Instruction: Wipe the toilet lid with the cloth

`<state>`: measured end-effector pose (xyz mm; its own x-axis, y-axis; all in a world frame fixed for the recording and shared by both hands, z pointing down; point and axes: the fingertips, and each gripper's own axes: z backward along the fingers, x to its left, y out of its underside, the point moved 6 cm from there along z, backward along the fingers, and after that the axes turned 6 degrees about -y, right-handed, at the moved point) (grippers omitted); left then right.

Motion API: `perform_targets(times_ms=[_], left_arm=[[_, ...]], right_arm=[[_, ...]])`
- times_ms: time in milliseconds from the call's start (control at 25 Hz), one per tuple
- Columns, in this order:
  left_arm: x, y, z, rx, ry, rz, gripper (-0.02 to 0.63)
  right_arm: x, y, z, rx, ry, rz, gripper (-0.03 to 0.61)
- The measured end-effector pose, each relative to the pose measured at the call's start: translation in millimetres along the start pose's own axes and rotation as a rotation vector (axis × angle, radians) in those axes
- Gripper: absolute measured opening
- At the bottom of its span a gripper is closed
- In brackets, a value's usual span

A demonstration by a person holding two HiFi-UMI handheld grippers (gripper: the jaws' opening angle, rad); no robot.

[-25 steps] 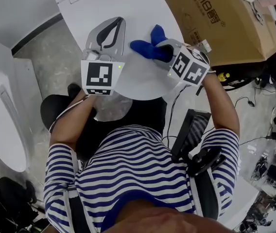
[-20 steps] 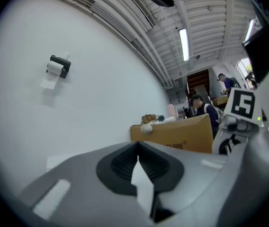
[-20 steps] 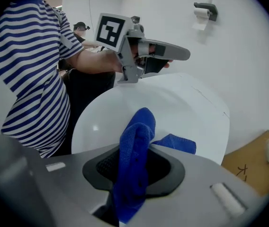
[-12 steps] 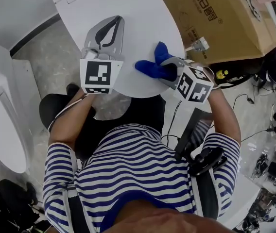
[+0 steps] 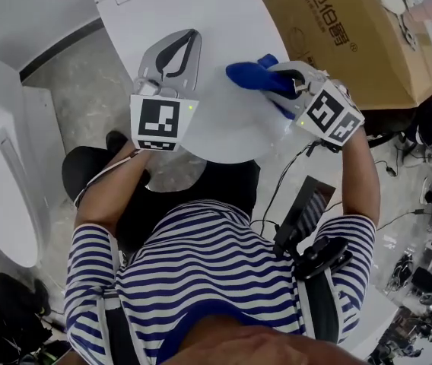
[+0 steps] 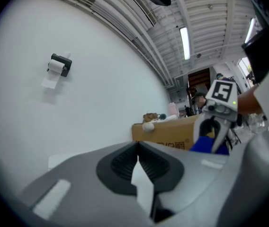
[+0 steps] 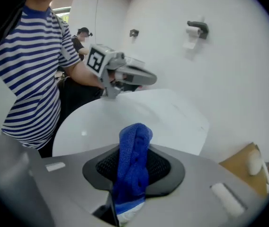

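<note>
The left gripper (image 5: 179, 50), its 2 jaws closed together on nothing, is lying over the white toilet lid (image 5: 208, 14); the right gripper (image 5: 277, 82) is pinching the blue cloth (image 5: 245, 73) over the lid's right side, a cardboard box (image 5: 353, 36) sitting beyond

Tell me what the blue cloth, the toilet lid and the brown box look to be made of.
The cloth looks like soft knitted or woven fabric, perhaps microfibre: a nubbly weave shows. The toilet lid seems to be hard plastic, smooth and glossy white, with a small glint. The box looks like matt brown cardboard with printed lettering.
</note>
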<state>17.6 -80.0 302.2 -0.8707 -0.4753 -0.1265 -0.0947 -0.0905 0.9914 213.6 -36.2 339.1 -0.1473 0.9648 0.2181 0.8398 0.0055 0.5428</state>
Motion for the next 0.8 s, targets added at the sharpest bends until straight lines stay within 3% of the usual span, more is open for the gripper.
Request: perform_targets(times_ms=[120,320,560,800], left_arm=[[7,3,-5,0.008,-0.008,0.005,0.003],[23,8,-18,0.025,-0.023,0.024,0.003],[52,13,-28,0.030,-0.030,0.045,0.003],[76,21,-43,0.042,-0.034,0.070,0.003]], right_arm=[[-59,-15,6,-0.065,0.110,-0.020,0.120],[-148,-64,-13,-0.075,0.230,-0.018,0.120],[-235,-126,-60,-0.129,0.265,-0.070,0.120],[-293,-153,-107,-0.117,0.257,-0.063,0.120]])
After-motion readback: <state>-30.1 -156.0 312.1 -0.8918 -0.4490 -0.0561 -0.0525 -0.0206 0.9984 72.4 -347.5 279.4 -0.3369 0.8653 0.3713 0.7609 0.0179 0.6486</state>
